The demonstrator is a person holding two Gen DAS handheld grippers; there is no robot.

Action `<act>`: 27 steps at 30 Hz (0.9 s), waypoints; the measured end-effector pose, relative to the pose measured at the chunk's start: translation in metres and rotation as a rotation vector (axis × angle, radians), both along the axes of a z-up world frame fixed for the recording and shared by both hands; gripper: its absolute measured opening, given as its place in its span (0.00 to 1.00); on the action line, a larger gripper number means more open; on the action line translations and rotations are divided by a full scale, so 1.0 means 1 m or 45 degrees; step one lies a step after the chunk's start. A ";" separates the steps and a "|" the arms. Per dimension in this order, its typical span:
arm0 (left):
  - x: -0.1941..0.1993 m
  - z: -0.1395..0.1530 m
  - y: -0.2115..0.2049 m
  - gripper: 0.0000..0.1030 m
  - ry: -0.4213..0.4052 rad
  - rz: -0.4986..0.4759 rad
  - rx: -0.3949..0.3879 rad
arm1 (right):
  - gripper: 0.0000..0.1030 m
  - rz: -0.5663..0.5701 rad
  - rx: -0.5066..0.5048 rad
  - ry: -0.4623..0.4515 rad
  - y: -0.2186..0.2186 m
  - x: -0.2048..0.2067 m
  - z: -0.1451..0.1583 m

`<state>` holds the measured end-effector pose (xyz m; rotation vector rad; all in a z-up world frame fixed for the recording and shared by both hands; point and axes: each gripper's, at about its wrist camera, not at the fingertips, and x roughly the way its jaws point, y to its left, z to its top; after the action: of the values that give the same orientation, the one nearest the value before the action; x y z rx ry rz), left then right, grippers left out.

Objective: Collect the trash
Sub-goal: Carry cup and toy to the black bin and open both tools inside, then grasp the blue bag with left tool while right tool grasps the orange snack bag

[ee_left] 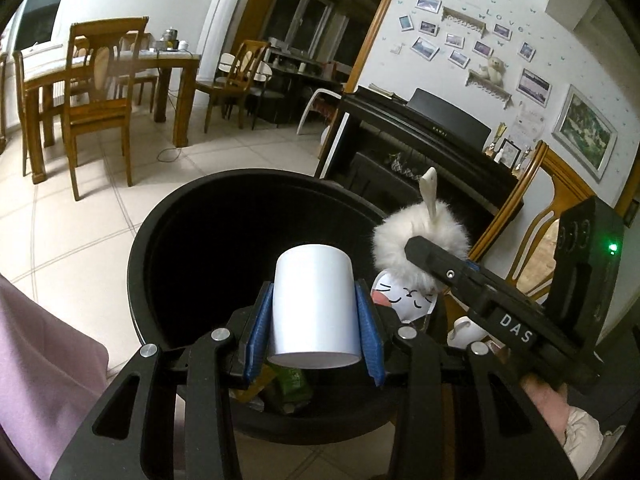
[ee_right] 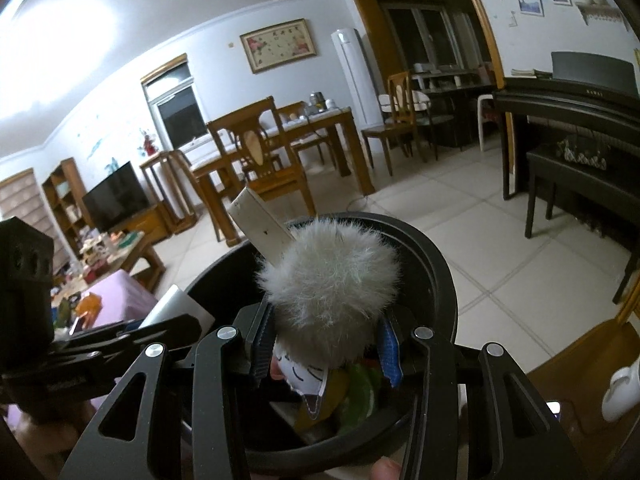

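It was a home's living-dining room: wooden dining table [ee_left: 120, 68] at ten o'clock, piano [ee_left: 432, 136] at two, television [ee_right: 116, 196].

"KAWAI" stands in pale letters on the front of the black piano [ee_left: 448, 128], at about 2 o'clock in the left wrist view; the same word shows small on the piano [ee_right: 592, 90] at 2 o'clock in the right wrist view. "DAS" is printed in white on the right gripper [ee_left: 516, 326], at 4 o'clock. "Love" is lettered on the wall [ee_left: 502, 20] at 1 o'clock.
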<state>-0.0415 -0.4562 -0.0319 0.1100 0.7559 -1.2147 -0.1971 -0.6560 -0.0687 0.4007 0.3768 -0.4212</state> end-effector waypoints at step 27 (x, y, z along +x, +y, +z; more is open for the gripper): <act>0.006 0.033 0.073 0.89 -0.128 0.242 -0.007 | 0.73 0.060 -0.018 -0.027 0.038 0.008 0.013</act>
<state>-0.0352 -0.3832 0.0007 0.0917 0.6602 -1.0228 -0.1893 -0.6179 -0.0552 0.3813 0.3617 -0.3729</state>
